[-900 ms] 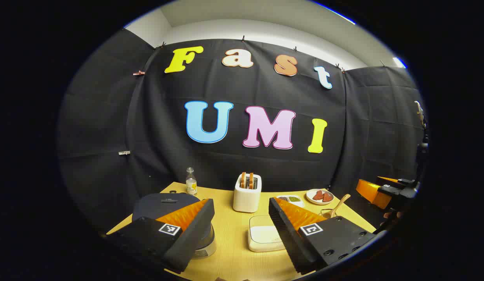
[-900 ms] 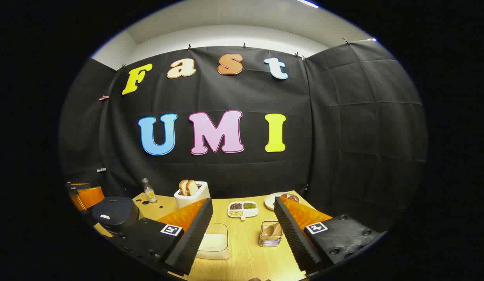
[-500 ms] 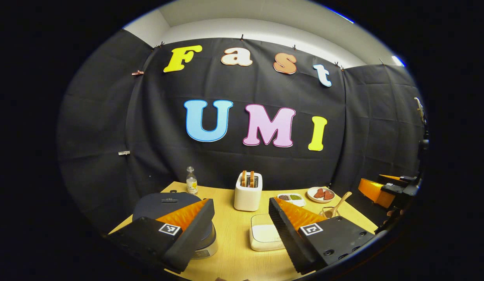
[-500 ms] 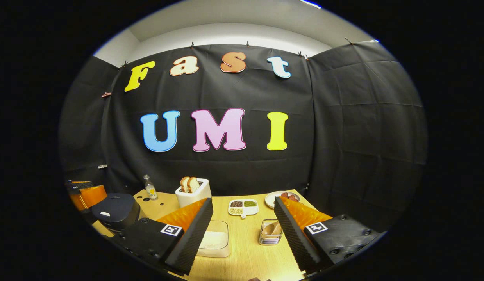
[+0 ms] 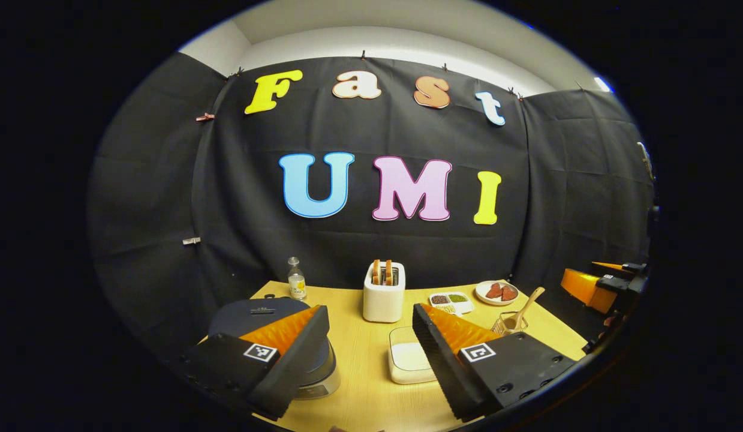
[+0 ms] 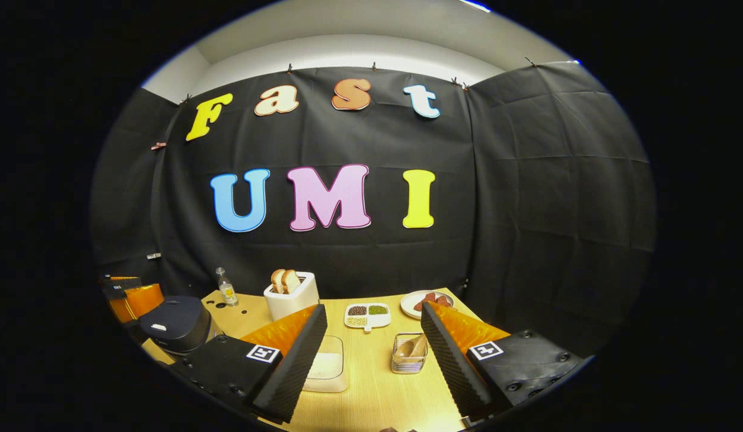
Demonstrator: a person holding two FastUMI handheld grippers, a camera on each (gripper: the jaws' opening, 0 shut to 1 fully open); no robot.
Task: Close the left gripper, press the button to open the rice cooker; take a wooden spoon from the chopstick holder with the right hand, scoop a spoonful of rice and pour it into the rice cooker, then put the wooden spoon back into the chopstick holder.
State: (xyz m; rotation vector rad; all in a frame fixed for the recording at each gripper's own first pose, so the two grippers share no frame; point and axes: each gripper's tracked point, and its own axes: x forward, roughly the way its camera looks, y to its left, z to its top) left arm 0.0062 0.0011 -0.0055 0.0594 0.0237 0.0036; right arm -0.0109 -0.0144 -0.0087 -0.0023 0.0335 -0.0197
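the left gripper [image 5: 371, 345] is hovering above the near edge of the light wooden desk [image 5: 359, 396] with its fingers [image 5: 293, 354] standing wide apart and holding nothing. the dark round-lidded rice cooker [image 5: 269, 318] is sitting just beyond the left-hand finger, lid down; its button is not clearly resolving in the left gripper view. the right gripper [image 6: 374, 354] is likewise hanging over the desk with fingers spread and empty.

task items: the wooden spoon [image 5: 524, 309] is leaning in the wire chopstick holder [image 6: 409, 355], handle up. the clear shallow container of white rice [image 6: 329, 369] is lying between holder and cooker, partly behind a right-gripper finger. nothing of the task appears done.

risks, as judged from here:
- the left fingers are gaping — pressing the button this way would likely land one finger off-target or straddle it; they need bringing together first.
- the cooker is light-looking and near the desk edge; an off-centre push could be sliding it rather than releasing the lid.
- the lid, springing up, may be striking a gripper lingering above it.
- the spoon handle is thin and slanted; a grasp taken low could be tipping the wire holder, which looks easily toppled.
- the white toaster with bread slices [image 5: 383, 294], the small glass bottle [image 5: 296, 281], the divided dish of beans [image 6: 366, 315] and the plate of red pieces [image 6: 425, 303] are standing farther back — well apart from the working path, low concern.
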